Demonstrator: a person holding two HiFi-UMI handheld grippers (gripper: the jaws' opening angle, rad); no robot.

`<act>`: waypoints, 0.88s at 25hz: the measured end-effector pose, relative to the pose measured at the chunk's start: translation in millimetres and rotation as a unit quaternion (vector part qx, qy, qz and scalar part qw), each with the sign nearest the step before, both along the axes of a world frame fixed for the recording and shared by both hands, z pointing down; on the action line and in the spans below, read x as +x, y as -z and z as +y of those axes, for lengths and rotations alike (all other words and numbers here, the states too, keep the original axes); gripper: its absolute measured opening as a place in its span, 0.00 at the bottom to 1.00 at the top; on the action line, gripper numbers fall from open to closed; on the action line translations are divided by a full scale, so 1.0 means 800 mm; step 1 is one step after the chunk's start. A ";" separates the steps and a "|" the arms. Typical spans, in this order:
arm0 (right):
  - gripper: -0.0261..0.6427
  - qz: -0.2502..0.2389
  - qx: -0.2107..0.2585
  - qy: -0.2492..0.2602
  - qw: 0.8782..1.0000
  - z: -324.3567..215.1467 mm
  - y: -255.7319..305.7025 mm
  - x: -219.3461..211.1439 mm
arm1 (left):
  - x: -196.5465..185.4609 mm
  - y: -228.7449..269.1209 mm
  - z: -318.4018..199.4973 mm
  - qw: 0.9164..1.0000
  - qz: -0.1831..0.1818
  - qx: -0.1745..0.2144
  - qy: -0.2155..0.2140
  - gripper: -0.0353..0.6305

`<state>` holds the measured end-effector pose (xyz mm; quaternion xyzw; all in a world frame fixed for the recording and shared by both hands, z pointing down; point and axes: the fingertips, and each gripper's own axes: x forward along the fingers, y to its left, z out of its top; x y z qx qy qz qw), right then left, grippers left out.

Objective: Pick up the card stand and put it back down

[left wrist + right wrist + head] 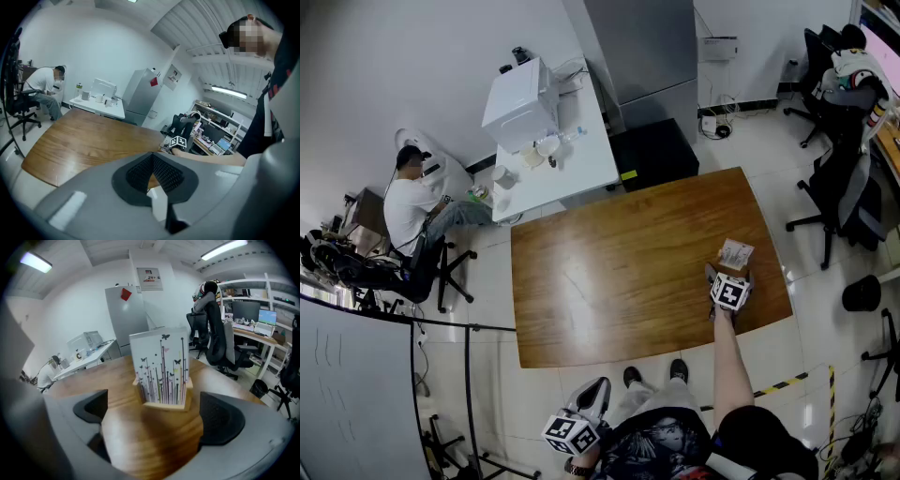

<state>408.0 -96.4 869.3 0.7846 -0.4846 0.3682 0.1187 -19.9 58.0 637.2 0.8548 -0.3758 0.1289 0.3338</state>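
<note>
The card stand is a small wooden base holding a white card printed with stems and butterflies. It stands upright near the right end of the brown wooden table. My right gripper rests low over the table just behind it, jaws spread wide. In the right gripper view the card stand sits a little beyond the dark pads, not between them, and nothing is gripped. My left gripper hangs off the table beside my legs. Its pads meet with nothing held.
A person sits at the far left beside a white table with a white box and cups. A black box stands past the table's far edge. Office chairs and a black bin stand to the right.
</note>
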 end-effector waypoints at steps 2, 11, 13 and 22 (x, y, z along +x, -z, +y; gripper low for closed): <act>0.91 0.022 -0.017 -0.003 1.000 -0.019 -0.012 0.033 | 0.010 -0.004 0.000 1.000 0.012 0.001 0.003 0.05; 0.90 0.061 -0.047 0.095 0.993 -0.074 -0.052 0.045 | 0.054 -0.010 -0.011 0.999 0.049 -0.012 -0.010 0.05; 0.89 0.082 -0.046 0.105 0.990 -0.058 -0.044 0.054 | 0.065 -0.016 -0.012 0.998 0.056 -0.013 -0.019 0.05; 0.89 0.120 0.020 0.192 0.974 0.036 0.081 -0.075 | 0.027 -0.011 -0.054 0.998 0.053 0.018 0.000 0.05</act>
